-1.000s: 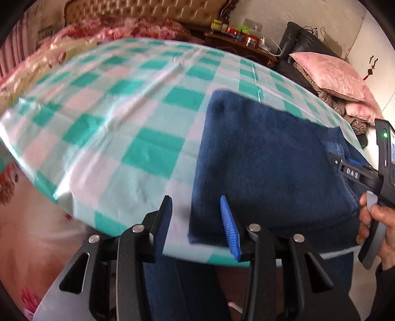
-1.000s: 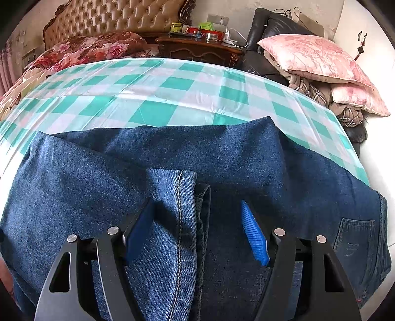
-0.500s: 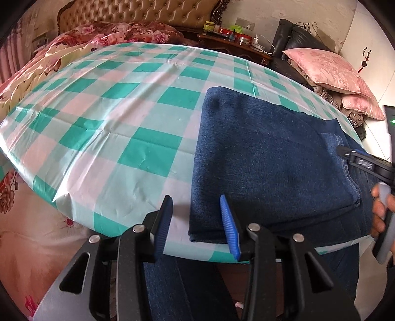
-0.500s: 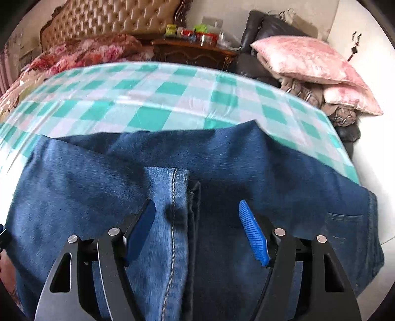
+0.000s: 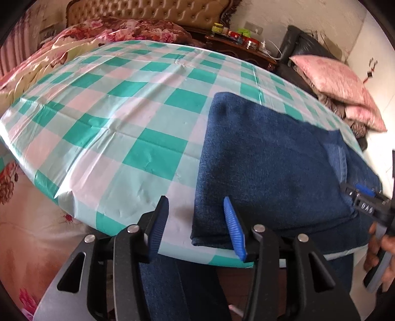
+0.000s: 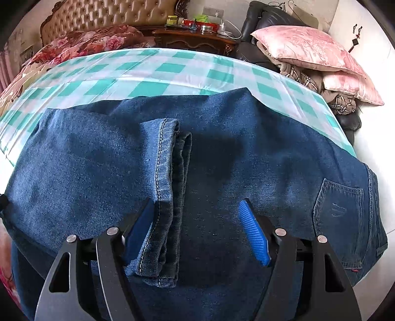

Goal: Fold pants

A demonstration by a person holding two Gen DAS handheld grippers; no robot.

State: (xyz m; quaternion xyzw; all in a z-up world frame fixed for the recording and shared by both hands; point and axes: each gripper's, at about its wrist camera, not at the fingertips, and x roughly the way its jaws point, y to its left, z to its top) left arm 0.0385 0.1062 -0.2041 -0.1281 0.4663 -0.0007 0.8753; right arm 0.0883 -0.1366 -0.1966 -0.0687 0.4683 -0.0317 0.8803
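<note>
pants (image 6: 74, 168): matt blue denim | tablecloth (image 5: 103, 128): glossy checked plastic | headboard (image 5: 148, 10): tufted leather

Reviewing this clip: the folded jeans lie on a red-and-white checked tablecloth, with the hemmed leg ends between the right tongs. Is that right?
Not quite. The tablecloth is green-and-white checked, not red-and-white, as the right wrist view shows. The rest holds: the folded jeans lie on it, with the hemmed leg ends between the right tongs.

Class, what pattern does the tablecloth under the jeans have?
The tablecloth is checked green, white and pale mint; the left wrist view shows it best.
</note>
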